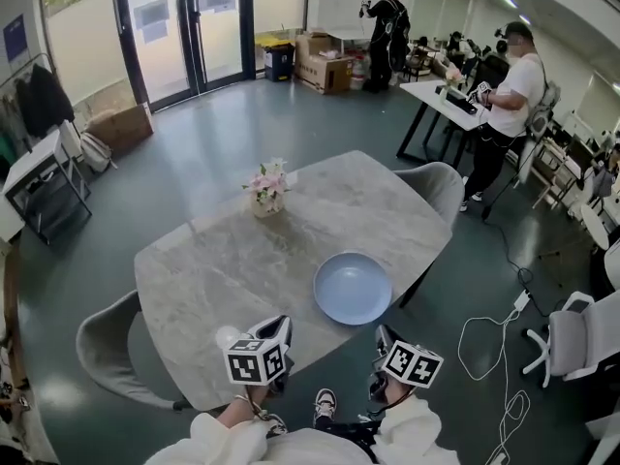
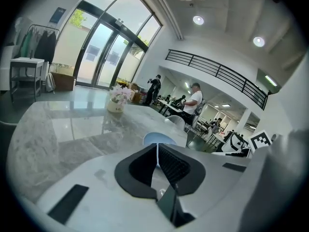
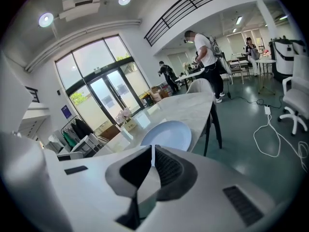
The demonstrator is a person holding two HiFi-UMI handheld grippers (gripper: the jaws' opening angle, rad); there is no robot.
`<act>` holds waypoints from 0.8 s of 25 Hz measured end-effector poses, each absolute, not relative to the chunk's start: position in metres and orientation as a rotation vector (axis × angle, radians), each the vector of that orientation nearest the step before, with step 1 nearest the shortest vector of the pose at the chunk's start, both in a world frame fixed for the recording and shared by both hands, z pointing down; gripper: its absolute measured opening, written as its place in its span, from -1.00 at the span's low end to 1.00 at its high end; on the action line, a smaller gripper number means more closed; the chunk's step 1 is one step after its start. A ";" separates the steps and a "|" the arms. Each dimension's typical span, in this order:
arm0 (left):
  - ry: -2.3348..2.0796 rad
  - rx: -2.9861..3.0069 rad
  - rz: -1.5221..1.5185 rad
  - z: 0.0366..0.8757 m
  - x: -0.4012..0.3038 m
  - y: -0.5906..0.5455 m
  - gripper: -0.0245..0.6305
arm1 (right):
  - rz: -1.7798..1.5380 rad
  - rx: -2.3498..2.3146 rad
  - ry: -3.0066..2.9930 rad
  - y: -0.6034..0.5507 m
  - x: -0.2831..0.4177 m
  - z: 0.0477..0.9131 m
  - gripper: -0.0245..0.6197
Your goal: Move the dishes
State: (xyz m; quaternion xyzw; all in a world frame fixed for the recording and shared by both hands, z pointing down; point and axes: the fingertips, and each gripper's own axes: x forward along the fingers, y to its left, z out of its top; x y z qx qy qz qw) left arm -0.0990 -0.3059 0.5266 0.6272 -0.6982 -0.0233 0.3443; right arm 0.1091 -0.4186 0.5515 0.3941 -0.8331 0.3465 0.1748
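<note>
**A:** Left gripper (image 1: pixel 274 335) and right gripper (image 1: pixel 386 349), are they holding anything?
**B:** No. Both have their jaws pressed together with nothing between, and hang just off the near edge of the grey marble table (image 1: pixel 194 269), probably between grips.
**A:** And the pale blue round plate (image 1: pixel 352 288)?
**B:** On the table just ahead, untouched, nearer the right one.

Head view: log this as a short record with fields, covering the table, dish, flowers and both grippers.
table: grey marble-look top, rounded corners
dish: one pale blue plate, empty, toward the person's edge, right of centre
flowers: small vase of pink flowers, farther back, apart from the plate
left gripper: jaws together, nothing between them, clear of the plate
right gripper: jaws together, nothing held, plate ahead of it
</note>
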 end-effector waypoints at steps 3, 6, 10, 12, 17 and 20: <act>-1.806 1.646 -0.072 0.525 -0.100 -0.278 -0.88 | 0.984 1.113 -2.369 -0.389 0.105 0.549 -0.70; -1.833 1.669 -0.048 0.522 -0.106 -0.253 -0.88 | 0.972 1.112 -2.381 -0.362 0.100 0.545 -0.70; -1.868 1.690 -0.003 0.521 -0.111 -0.222 -0.88 | 0.973 1.100 -2.353 -0.325 0.099 0.551 -0.70; -1.866 1.685 -0.006 0.523 -0.113 -0.210 -0.88 | 0.970 1.089 -2.343 -0.310 0.097 0.554 -0.70; -1.856 1.673 -0.030 0.524 -0.114 -0.193 -0.88 | 0.943 1.064 -2.341 -0.289 0.092 0.551 -0.70; -1.870 1.667 -0.045 0.521 -0.114 -0.189 -0.88 | 0.922 1.059 -2.357 -0.286 0.094 0.546 -0.70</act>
